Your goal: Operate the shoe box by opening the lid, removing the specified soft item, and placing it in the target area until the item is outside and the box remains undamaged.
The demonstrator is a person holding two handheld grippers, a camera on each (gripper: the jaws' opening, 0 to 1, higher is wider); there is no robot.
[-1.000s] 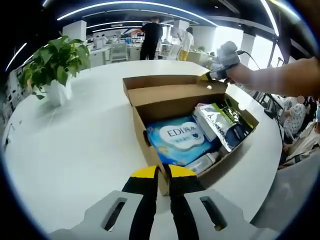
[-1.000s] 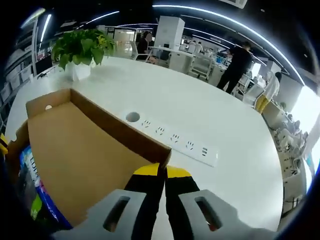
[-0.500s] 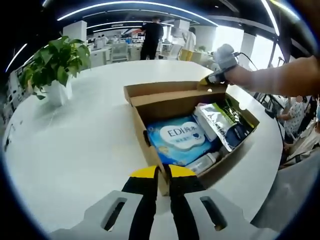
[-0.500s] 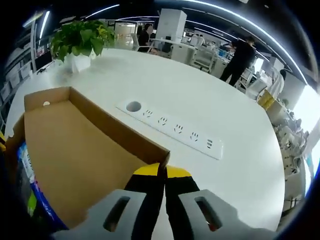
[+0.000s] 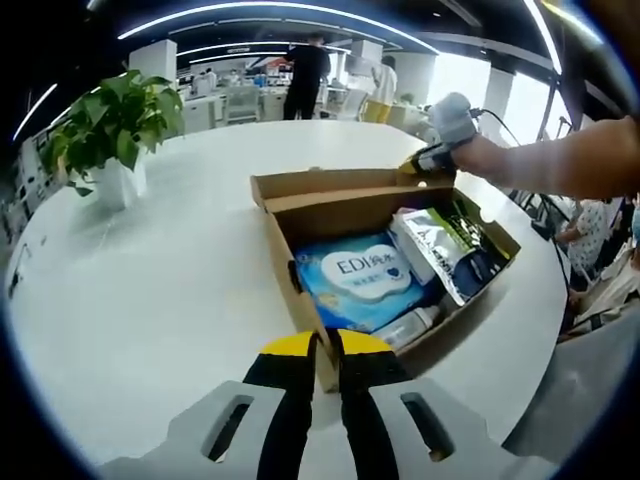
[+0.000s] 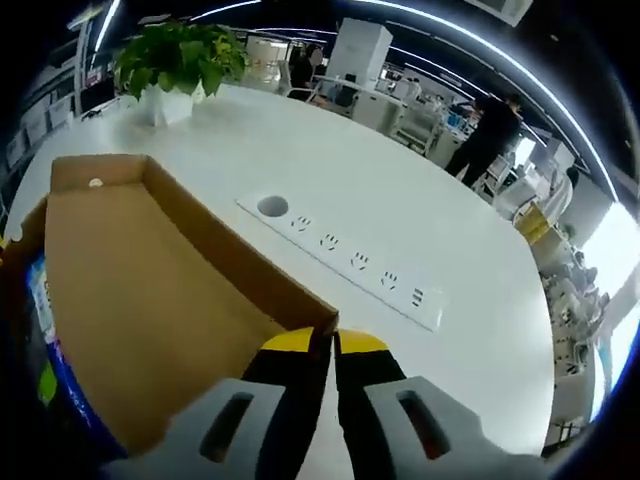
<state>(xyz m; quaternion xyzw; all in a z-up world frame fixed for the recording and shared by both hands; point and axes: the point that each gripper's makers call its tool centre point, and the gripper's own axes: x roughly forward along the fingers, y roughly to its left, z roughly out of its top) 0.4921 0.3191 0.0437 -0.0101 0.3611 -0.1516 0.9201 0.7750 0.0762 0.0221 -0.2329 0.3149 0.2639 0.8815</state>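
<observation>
We hold the brown cardboard shoe box (image 5: 300, 268) at two places on the round white table (image 5: 150, 300). In the left gripper view our left gripper (image 5: 325, 345) has its yellow-tipped black jaws pressed together on the near corner of the box wall. At the far corner of the box, in that same view, our right gripper (image 5: 425, 160) sits on the edge of the hinged cardboard lid (image 5: 340, 183), which is swung up and back so the box stands open.

Inside the box we see a soft blue and white pack (image 5: 360, 280) lying flat against the left wall, a white and green pouch (image 5: 430, 245) beside it toward the right, a clear bottle (image 5: 410, 322) at the near end and dark items along the right side that we cannot make out.

In the right gripper view the right gripper (image 6: 322, 345) pinches the corner of the lid (image 6: 140, 290), jaws closed on the cardboard, with the lid's plain inner face spread out to the left. Beyond it a white power strip (image 6: 350, 265) is set into the table. A green leafy plant in a white pot (image 5: 110, 135) stands well apart from the box.
</observation>
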